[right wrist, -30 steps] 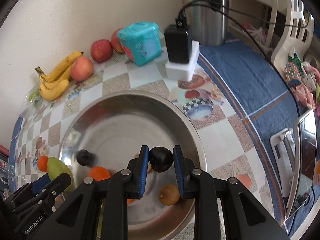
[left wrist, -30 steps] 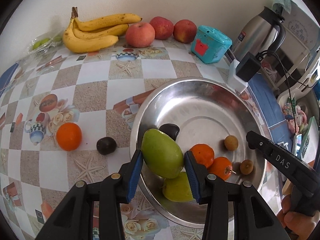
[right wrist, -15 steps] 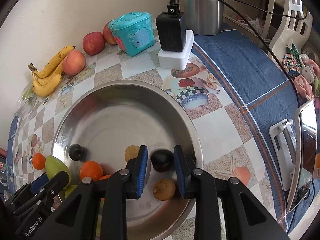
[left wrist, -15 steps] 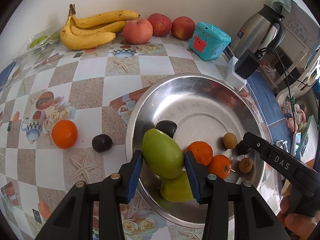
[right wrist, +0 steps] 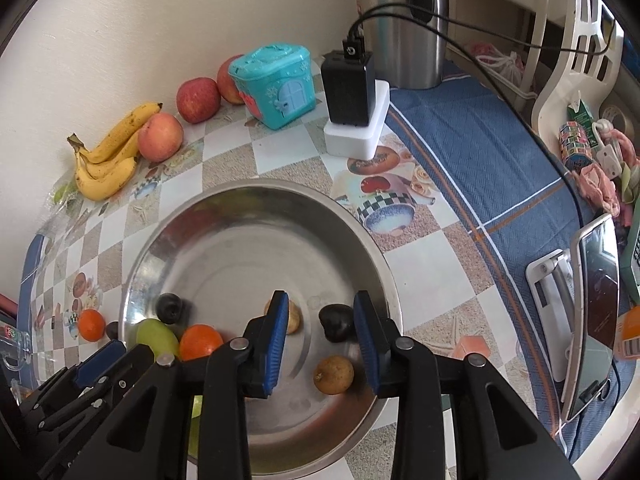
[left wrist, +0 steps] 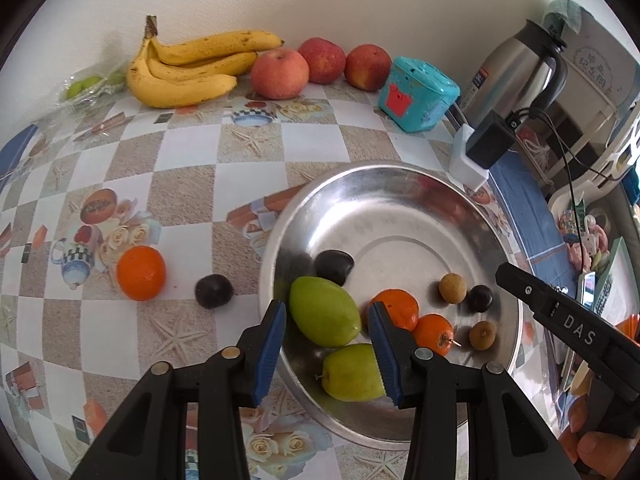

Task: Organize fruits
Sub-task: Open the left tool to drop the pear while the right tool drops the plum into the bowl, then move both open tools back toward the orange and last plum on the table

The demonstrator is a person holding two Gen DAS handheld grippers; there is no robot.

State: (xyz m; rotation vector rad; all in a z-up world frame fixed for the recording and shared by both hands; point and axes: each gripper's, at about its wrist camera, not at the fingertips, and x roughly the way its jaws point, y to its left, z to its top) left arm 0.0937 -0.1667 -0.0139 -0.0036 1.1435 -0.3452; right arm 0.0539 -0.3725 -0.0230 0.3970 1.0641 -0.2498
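My right gripper (right wrist: 320,336) has just been opening; its pads stand apart, clear of the dark plum (right wrist: 337,322) resting between them in the steel bowl (right wrist: 256,200). My left gripper (left wrist: 326,330) brackets the green mango (left wrist: 323,311) (pad contact unclear) over the bowl's near rim.

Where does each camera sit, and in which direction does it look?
Left wrist: on the left gripper, facing down over the steel basin's left edge; its open jaws flank a green mango, and fingers show at lower right.
Right wrist: on the right gripper, facing down into the basin; its jaws have just been opening around a dark fruit.
Both show basin, bananas.
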